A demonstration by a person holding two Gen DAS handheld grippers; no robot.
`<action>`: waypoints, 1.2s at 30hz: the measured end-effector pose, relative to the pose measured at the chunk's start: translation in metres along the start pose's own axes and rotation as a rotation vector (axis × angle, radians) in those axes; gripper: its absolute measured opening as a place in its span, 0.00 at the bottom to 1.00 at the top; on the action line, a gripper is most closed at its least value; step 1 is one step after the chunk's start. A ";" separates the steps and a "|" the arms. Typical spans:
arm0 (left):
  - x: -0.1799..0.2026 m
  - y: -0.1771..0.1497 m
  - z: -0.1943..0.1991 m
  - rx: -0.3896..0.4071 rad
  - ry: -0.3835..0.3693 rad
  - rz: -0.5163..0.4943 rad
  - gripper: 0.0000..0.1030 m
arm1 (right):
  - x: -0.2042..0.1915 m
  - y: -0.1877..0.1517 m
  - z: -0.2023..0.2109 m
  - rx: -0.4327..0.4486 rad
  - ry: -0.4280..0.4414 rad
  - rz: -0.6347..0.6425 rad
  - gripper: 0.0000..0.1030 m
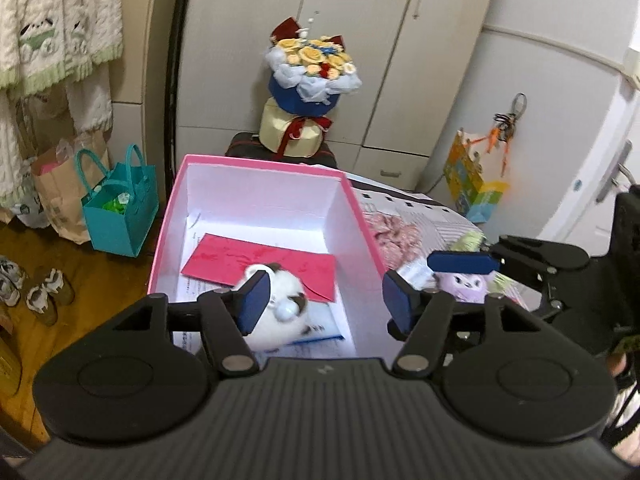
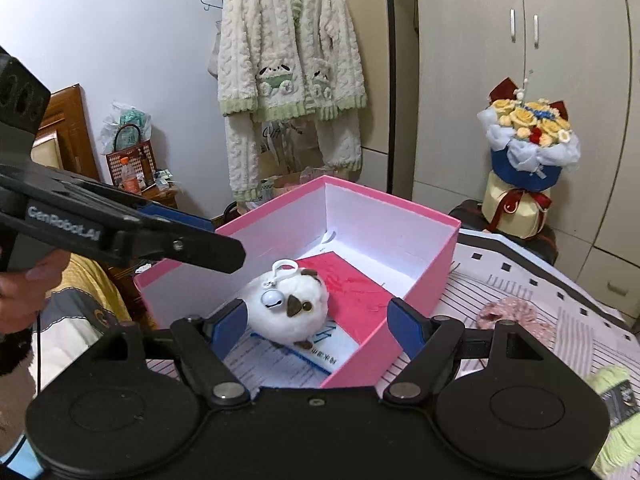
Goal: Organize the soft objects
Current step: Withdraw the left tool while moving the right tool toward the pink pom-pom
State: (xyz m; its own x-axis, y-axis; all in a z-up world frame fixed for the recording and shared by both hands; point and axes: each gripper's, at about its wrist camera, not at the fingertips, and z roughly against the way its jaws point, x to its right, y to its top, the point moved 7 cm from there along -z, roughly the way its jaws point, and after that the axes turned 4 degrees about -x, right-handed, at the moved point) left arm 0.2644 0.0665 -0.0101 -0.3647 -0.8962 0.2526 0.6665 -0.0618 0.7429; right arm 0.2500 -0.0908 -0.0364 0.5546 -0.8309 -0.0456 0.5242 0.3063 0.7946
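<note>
Left wrist view: the left gripper (image 1: 324, 300) stands with its jaws apart and nothing between the pads. Beyond it lies the pink box (image 1: 362, 216), open-topped, white inside. On the box floor rests a white plush toy (image 1: 280, 312) with brown patches and a small bell, lying partly over a red envelope (image 1: 224, 260) and printed papers. The toy sits just beside the near-left pad but appears free of it; blur prevents certainty. To the right, outside the box, the right gripper (image 1: 460, 270) hangs over a purple plush toy (image 1: 464, 286) on the patterned bedcover (image 1: 412, 208). A teal bag (image 1: 120, 208) stands on the floor to the left.

Right wrist view: the right gripper (image 2: 316, 320) has its jaws spread wide, empty. The white plush toy (image 2: 288, 312) lies inside the pink box (image 2: 416, 304), well clear of both pads. The left gripper (image 2: 192, 240) reaches in from the left above the box rim, held by a hand (image 2: 24, 288). A pale green yarn skein (image 2: 612, 408) lies on the bedcover at the right edge.
</note>
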 end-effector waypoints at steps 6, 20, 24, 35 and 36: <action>0.028 -0.010 0.032 0.011 -0.020 -0.068 0.63 | -0.010 -0.008 0.034 0.002 -0.040 0.019 0.79; 0.094 -0.045 0.072 0.022 -0.062 -0.223 0.76 | -0.024 -0.041 0.111 0.045 -0.139 0.077 0.79; 0.115 -0.057 0.071 0.012 -0.082 -0.271 0.80 | -0.016 -0.061 0.135 0.075 -0.179 0.070 0.80; 0.150 -0.088 0.027 -0.042 -0.150 -0.317 0.82 | 0.021 -0.128 0.163 0.131 -0.252 -0.019 0.81; 0.153 -0.091 0.023 -0.029 -0.142 -0.330 0.82 | 0.024 -0.131 0.162 0.139 -0.261 -0.020 0.81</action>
State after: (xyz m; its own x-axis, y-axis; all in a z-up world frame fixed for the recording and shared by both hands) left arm 0.1330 -0.0555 -0.0249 -0.6487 -0.7559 0.0878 0.5155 -0.3517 0.7813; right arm 0.0901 -0.2264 -0.0439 0.3509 -0.9329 0.0806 0.4302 0.2371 0.8710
